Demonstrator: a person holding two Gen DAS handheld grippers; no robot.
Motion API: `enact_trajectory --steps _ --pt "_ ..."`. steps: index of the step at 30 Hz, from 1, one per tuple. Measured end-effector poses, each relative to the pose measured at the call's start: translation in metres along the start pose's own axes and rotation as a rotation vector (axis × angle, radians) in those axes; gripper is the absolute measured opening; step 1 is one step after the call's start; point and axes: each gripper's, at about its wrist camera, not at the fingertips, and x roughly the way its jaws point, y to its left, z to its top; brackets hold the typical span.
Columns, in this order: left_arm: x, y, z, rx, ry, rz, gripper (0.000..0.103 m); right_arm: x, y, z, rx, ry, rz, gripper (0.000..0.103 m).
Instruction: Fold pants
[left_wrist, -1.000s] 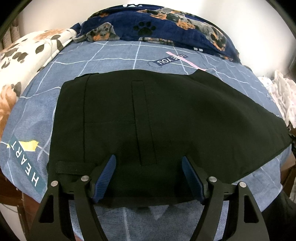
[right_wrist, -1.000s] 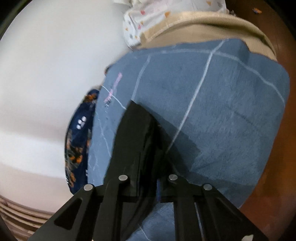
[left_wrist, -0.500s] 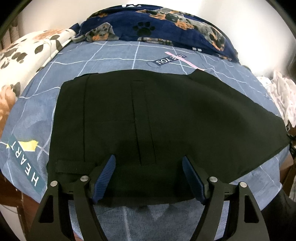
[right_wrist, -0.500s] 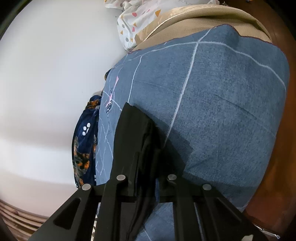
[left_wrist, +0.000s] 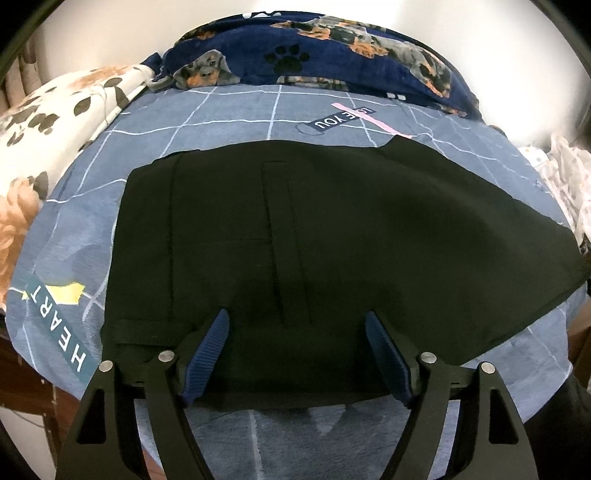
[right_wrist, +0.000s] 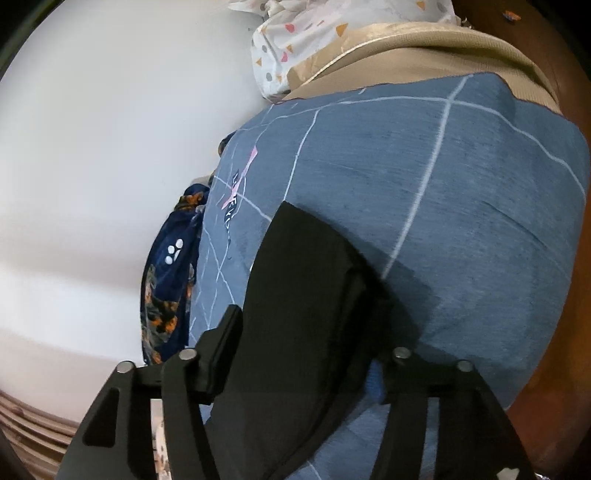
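On the blue checked bedspread (left_wrist: 229, 122) the black pants (left_wrist: 332, 236) lie spread flat. Above their near hem the left gripper (left_wrist: 295, 350) hangs with jaws wide apart, gripping nothing. At the pants' right end, the right gripper (right_wrist: 306, 354) has just been opening; cloth sits loose between its parted jaws.

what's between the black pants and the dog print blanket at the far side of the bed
In the left wrist view, only a strip of blue grid bedsheet separates the black pants from the dog-print blanket; its "YOU" label lies there.
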Motion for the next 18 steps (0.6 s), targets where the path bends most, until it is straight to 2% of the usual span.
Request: enact_trajectory --steps 5,6,7,8,9,12,18 --pt "-0.001 -0.001 -0.001 0.011 -0.005 0.025 0.079 0.001 0.007 -0.002 -0.026 -0.006 -0.04 0.057" --pt "-0.001 -0.001 -0.001 0.014 -0.007 0.034 0.08 0.002 0.009 -0.002 -0.035 -0.007 -0.05 0.049" --pt "-0.001 -0.001 -0.001 0.017 -0.008 0.045 0.082 0.002 0.01 -0.003 -0.046 -0.008 -0.082 0.036" --pt "-0.001 -0.001 -0.001 0.019 -0.009 0.053 0.082 0.003 0.009 -0.003 -0.05 -0.004 -0.103 0.028" --pt "-0.001 0.0 -0.001 0.019 -0.009 0.059 0.083 0.004 0.007 -0.002 -0.049 0.006 -0.118 0.016" --pt "0.0 0.001 -0.001 0.018 -0.009 0.062 0.083 0.004 -0.001 -0.002 -0.026 0.016 -0.105 0.014" --pt "0.0 -0.001 -0.002 0.032 -0.01 0.081 0.083 0.005 0.017 -0.007 -0.093 0.01 -0.129 0.014"
